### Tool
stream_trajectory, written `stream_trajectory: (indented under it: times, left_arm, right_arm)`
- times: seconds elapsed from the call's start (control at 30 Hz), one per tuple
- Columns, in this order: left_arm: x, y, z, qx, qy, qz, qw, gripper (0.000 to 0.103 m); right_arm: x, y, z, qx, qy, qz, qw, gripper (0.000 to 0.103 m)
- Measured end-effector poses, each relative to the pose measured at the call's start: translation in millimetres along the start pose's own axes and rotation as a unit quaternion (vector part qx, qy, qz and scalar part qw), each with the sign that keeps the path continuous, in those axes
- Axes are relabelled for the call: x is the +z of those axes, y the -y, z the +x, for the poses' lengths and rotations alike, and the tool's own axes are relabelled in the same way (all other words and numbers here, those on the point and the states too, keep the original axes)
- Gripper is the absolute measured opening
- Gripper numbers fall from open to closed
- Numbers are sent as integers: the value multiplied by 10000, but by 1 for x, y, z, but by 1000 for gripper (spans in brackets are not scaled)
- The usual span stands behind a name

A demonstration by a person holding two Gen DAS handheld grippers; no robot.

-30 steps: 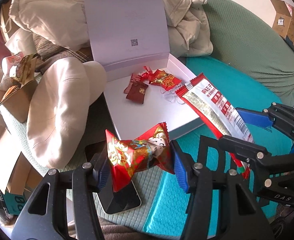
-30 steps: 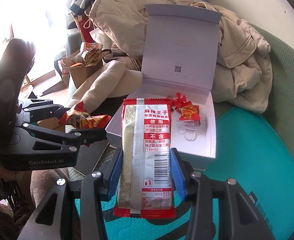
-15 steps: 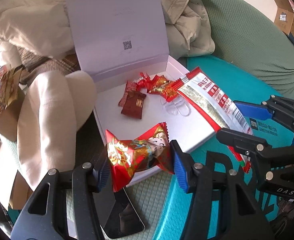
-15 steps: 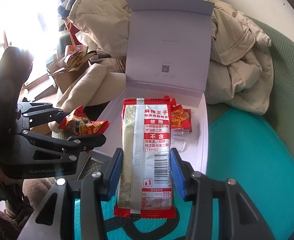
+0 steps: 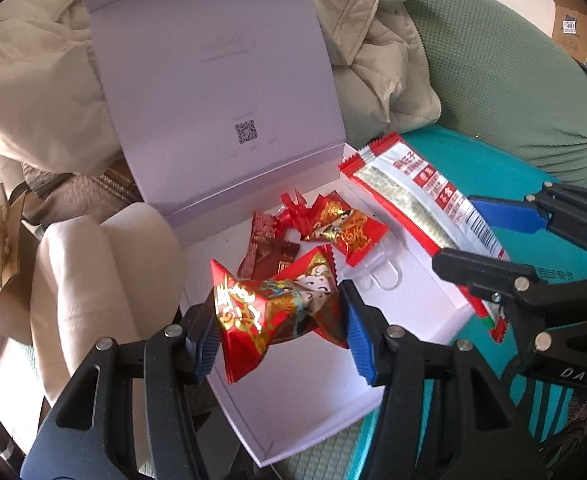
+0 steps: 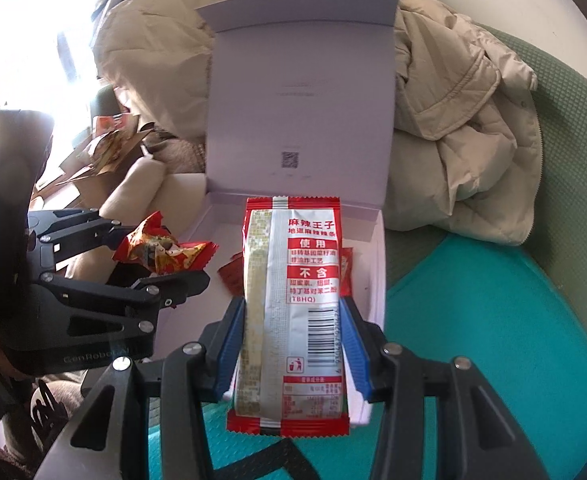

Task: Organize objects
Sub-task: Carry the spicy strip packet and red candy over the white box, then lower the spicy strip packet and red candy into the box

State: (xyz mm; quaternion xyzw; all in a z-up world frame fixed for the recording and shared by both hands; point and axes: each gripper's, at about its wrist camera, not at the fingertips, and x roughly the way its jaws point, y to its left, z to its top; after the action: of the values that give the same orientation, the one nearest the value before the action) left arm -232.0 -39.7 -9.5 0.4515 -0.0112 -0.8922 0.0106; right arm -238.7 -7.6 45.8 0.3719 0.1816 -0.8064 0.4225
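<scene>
An open white box (image 5: 317, 384) with its lid up lies on the sofa; it also shows in the right wrist view (image 6: 377, 264). My left gripper (image 5: 279, 328) is shut on a red and gold candy packet (image 5: 269, 312) and holds it over the box's front part. My right gripper (image 6: 291, 344) is shut on a long red and white snack packet (image 6: 293, 304), held over the box's right side. Both packets show in the other view too: the snack packet (image 5: 421, 196) and the candy packet (image 6: 161, 252). Several small red candies (image 5: 345, 228) lie inside the box.
A beige jacket (image 5: 377, 64) is piled behind the box. A cream cushion (image 5: 93, 280) lies left of it. The teal seat (image 6: 473, 340) spreads to the right, with the green sofa back (image 5: 501, 64) behind. Cardboard boxes with wrappers (image 6: 105, 148) stand far left.
Both grippers have moved forward over the open box with their packets still held. The box now looks larger and closer in both views.
</scene>
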Motion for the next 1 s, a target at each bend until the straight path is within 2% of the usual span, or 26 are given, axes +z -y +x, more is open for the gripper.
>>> stream_trajectory:
  times: [0.3,1.0]
  left_arm:
    - [2,6,34,-130,-307,105,9994,53]
    - [-23,14,67,-311,-1061,249,9936,53]
  right_arm:
    - [7,12,24,-87,-131,-58,9999,47]
    - [-23,3,52,240,-785,-326,9961,47]
